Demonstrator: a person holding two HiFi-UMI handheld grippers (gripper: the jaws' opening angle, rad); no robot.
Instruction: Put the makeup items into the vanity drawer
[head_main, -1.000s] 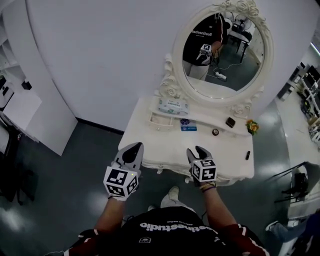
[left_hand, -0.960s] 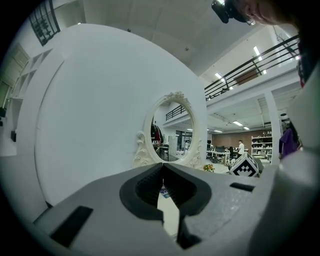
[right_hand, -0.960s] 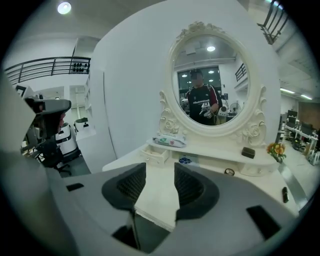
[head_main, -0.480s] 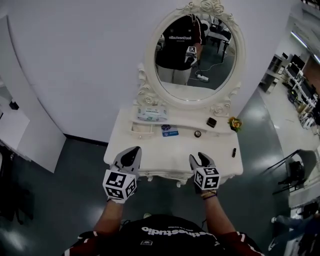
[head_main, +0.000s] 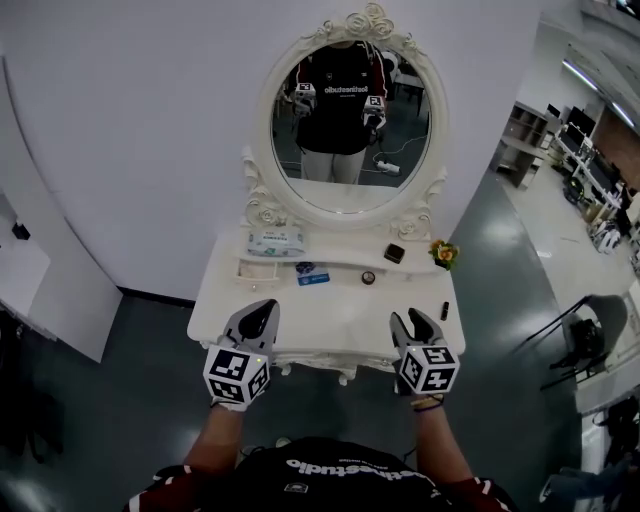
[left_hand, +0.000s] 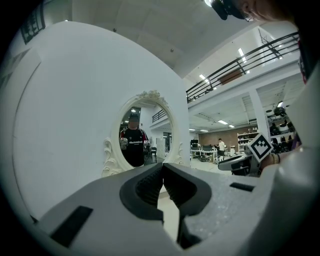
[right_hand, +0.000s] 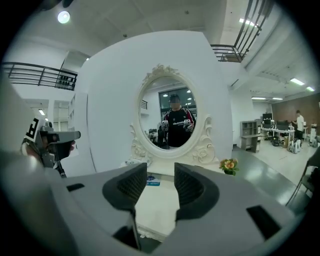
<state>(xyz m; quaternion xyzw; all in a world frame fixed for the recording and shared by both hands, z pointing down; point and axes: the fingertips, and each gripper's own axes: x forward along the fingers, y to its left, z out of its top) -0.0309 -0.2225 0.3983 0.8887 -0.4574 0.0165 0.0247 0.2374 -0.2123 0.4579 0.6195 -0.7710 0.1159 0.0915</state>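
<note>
Makeup items (head_main: 368, 278): lay on the white desk (head_main: 330, 322) below the oval mirror (head_main: 345, 130). Among them were a dark square case (head_main: 395, 254) and a blue packet (head_main: 312, 279) toward the back, and a dark stick (head_main: 444, 311) near the right edge.
Back ledge: a tissue pack (head_main: 275, 240) at the left, a small flower (head_main: 443, 253) at the right.
Left hand-held gripper (head_main: 262, 308): jaws together and empty, held at the desk's near edge.
Right hand-held gripper (head_main: 412, 320): jaws apart after just closing slightly, with nothing between them; it was near the stick but apart from it.
</note>
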